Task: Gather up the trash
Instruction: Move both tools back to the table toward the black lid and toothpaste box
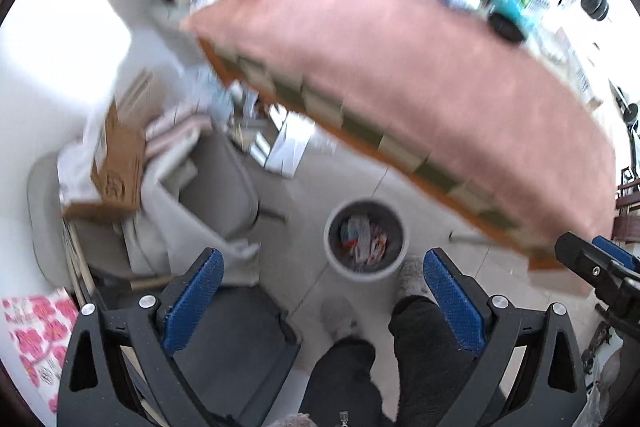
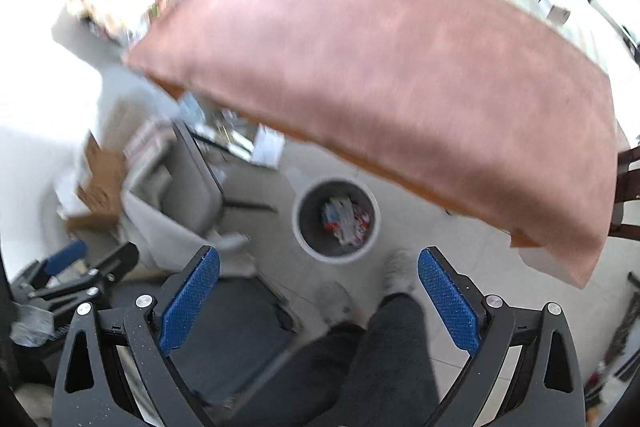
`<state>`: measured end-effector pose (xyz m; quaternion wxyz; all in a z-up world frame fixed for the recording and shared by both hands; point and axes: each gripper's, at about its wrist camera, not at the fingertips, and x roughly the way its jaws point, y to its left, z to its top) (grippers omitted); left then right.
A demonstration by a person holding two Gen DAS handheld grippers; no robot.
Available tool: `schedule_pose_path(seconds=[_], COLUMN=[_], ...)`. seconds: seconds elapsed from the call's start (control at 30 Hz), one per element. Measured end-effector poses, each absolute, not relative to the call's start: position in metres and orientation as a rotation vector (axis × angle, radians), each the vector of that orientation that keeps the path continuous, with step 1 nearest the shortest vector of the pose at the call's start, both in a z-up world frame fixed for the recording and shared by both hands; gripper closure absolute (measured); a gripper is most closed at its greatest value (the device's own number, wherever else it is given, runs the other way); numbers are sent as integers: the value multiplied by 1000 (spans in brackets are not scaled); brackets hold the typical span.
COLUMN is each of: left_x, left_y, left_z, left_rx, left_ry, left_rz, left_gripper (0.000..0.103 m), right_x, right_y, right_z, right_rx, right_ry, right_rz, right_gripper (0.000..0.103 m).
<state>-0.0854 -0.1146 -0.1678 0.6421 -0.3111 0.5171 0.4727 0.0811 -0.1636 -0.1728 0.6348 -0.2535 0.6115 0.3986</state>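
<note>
both my left tongs (image 1: 322, 291) and right tongs (image 2: 318, 287) hang wide open, empty. wrappers (image 2: 346, 217) in the floor bin (image 2: 298, 223) look light, crinkly (pinch an edge); tabletop (image 2: 380, 67) clutter too blurred.

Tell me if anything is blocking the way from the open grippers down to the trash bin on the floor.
Nothing visible does. Both the left gripper and right gripper are open and empty above the trash bin, whose open top is uncovered. The table stands farther back.
</note>
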Motion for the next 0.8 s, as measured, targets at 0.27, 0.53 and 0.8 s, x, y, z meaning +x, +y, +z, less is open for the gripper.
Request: schedule_pose_path(seconds=[0.27, 0.53, 0.8], left_x=[38, 192, 292], left_y=[-47, 61, 130], left_z=[-132, -173, -251], left_rx=[-635, -831, -936], left_ry=[1138, 1201, 1352], left_rz=[1078, 970, 870], left_gripper=[1, 1, 1], right_x=[223, 435, 563], right_y=[-125, -66, -15], right_z=[-120, -160, -230], right_rx=[-485, -539, -599], right_ry=[1309, 1310, 1418], right_rz=[826, 635, 530], right_gripper=[2, 2, 2])
